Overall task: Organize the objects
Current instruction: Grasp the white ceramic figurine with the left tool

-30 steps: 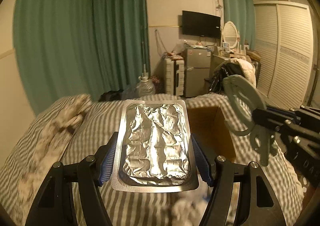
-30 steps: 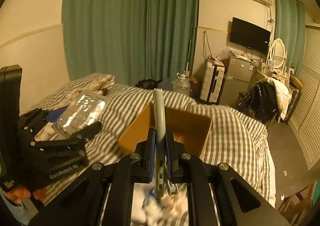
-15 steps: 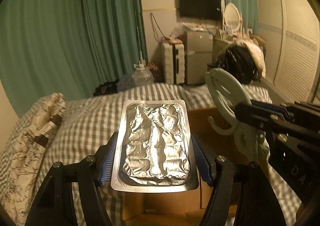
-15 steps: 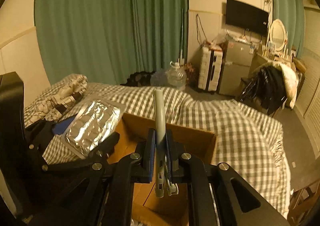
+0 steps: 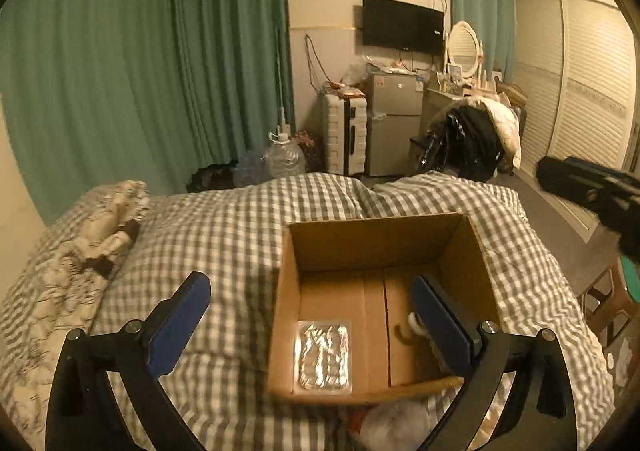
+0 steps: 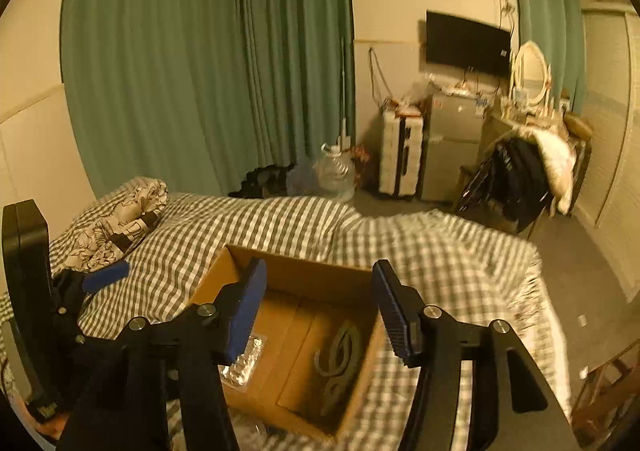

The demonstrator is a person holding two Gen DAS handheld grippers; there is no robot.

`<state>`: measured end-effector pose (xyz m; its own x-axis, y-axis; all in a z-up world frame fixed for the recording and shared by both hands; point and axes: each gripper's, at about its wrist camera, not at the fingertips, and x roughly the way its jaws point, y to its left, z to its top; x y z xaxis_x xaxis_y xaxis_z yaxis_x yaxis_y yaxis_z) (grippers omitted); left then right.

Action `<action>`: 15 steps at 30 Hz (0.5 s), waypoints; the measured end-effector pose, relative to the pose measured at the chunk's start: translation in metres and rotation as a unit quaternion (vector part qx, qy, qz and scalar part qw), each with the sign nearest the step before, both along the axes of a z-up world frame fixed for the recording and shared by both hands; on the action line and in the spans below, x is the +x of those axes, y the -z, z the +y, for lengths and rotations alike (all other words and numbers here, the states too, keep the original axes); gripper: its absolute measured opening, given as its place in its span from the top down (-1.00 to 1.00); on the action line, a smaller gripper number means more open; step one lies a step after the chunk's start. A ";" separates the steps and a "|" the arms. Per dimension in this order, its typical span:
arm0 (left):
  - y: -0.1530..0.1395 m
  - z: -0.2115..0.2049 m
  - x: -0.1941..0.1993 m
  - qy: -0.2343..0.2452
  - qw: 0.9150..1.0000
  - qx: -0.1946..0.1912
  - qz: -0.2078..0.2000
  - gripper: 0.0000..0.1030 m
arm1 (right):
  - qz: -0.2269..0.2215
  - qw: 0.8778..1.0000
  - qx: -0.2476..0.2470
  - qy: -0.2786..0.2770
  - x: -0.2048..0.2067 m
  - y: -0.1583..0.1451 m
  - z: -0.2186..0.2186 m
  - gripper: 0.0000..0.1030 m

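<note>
An open cardboard box sits on the checked bed. A silver foil blister pack lies flat in the box's near left corner; it also shows in the right wrist view. A pale green clip-like hanger lies in the box's right half, partly hidden behind a finger in the left wrist view. My left gripper is open and empty above the box's near side. My right gripper is open and empty above the box.
A patterned pillow lies at the bed's left. The checked bedcover surrounds the box. A crumpled clear bag lies at the box's near edge. A wooden stool stands right of the bed. Suitcase, fridge and chair stand beyond.
Both grippers opened. The foil pack left my left gripper and the green hanger left my right gripper; both now lie in the box. Both grippers have moved back.
</note>
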<state>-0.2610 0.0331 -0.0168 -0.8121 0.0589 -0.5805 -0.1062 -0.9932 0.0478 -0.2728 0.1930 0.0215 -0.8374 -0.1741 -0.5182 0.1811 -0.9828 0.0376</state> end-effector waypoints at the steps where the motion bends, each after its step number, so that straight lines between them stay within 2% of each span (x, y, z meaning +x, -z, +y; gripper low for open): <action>1: -0.006 -0.001 0.009 -0.003 1.000 -0.001 0.001 -1.00 | 0.008 1.000 0.005 0.001 0.011 -0.009 0.003 -0.13; 5: -0.023 -0.006 0.048 -0.024 1.000 -0.013 -0.002 -1.00 | 0.021 1.000 0.022 -0.001 0.056 -0.035 0.011 -0.25; 8: -0.027 -0.003 0.082 -0.018 0.999 -0.026 0.008 -1.00 | 0.021 0.999 0.029 -0.006 0.086 -0.041 0.017 -0.28; 11: -0.021 0.000 0.108 -0.022 0.999 -0.038 0.011 -1.00 | 0.010 0.999 0.031 -0.009 0.116 -0.033 0.021 -0.30; 15: 0.002 0.005 0.130 -0.025 0.999 -0.045 -0.004 -1.00 | -0.018 0.999 0.025 -0.014 0.142 -0.007 0.024 -0.30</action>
<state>-0.1306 0.0380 -0.0189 -0.8077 -0.0342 -0.5887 -0.0572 -0.9891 0.1359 -0.1310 0.2170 0.0281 -0.8135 -0.1700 -0.5562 0.2077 -0.9782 -0.0048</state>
